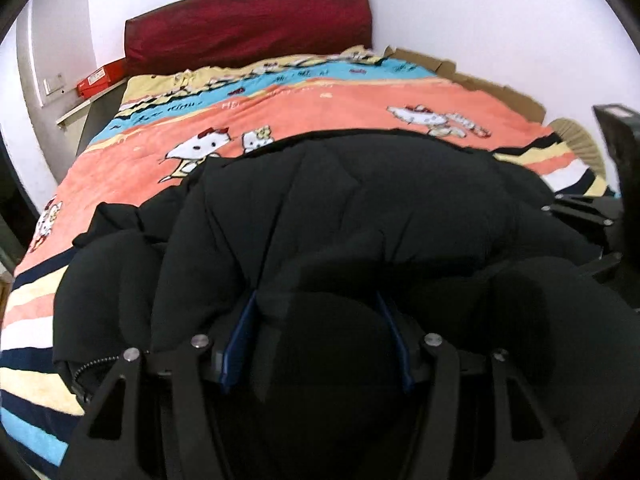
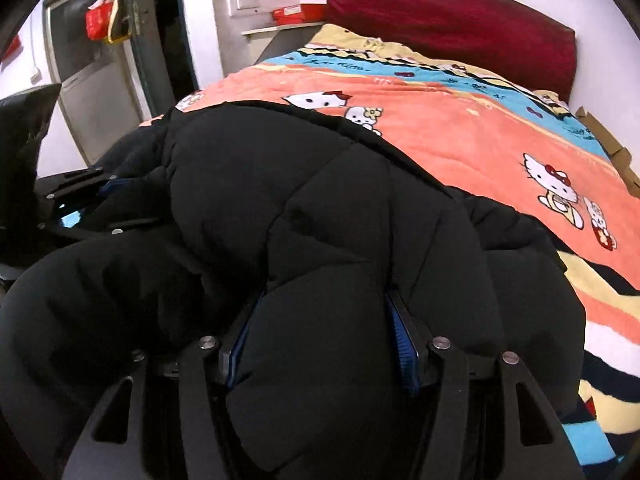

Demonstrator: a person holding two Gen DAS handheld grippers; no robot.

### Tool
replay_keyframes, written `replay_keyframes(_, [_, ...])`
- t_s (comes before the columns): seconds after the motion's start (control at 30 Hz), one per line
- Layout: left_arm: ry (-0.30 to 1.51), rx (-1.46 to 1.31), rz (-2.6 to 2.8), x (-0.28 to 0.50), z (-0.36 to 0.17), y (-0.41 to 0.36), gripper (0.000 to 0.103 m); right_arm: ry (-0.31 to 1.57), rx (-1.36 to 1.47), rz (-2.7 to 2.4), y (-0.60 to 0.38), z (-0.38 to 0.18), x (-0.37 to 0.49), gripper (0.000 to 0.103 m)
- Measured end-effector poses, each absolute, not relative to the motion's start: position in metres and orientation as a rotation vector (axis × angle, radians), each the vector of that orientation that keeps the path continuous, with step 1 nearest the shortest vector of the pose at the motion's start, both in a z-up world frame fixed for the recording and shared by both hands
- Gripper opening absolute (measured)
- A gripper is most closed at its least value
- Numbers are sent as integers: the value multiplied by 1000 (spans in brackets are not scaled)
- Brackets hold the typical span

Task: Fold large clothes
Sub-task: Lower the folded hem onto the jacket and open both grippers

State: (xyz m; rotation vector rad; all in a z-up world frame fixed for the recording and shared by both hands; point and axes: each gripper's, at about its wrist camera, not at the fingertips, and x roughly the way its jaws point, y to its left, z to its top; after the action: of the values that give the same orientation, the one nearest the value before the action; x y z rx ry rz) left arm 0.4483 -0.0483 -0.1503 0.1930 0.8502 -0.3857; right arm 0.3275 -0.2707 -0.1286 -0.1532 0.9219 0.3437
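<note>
Bed (image 1: 120,184) filled both views, its cartoon-cat quilt (image 1: 328,112) spread flat as the folding surface; red headboard (image 1: 248,20) at 12 o'clock in the left wrist view, nearer 1 o'clock in the right; cardboard (image 1: 492,84) lined the bed edge at 2 o'clock; a red box (image 1: 98,80) on a ledge at 10 o'clock

Black puffer jacket (image 1: 360,200) lay bunched on the near half of the quilt, centre to 6 o'clock in both views, zipper edge showing at 8 o'clock in the left view; judged mid-fold, a thick doubled edge being carried over the body

Left gripper (image 1: 320,344) clamped on a fat roll of the jacket, blue pads (image 1: 240,344) pressed into the padding; right gripper (image 2: 320,340) likewise, its pads (image 2: 404,344) sunk in; the jaws stood wide only because the quilting is bulky; two holds side by side likely kept the fold line straight
</note>
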Motion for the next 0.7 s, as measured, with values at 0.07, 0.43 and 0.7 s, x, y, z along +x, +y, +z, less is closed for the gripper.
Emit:
replay_keyframes(0.07, [875,207,-380,447,-141,-49,56,959,-164,335,-269,-121,327,57])
replay_keyframes(0.43, [892,209,-465,378,-126,-47,56,973,-164,343,-279,-88,261,56])
replay_keyframes(0.7, [859,191,-426,374,-155,-48,56,977,-159,326,-283,-132,265,57])
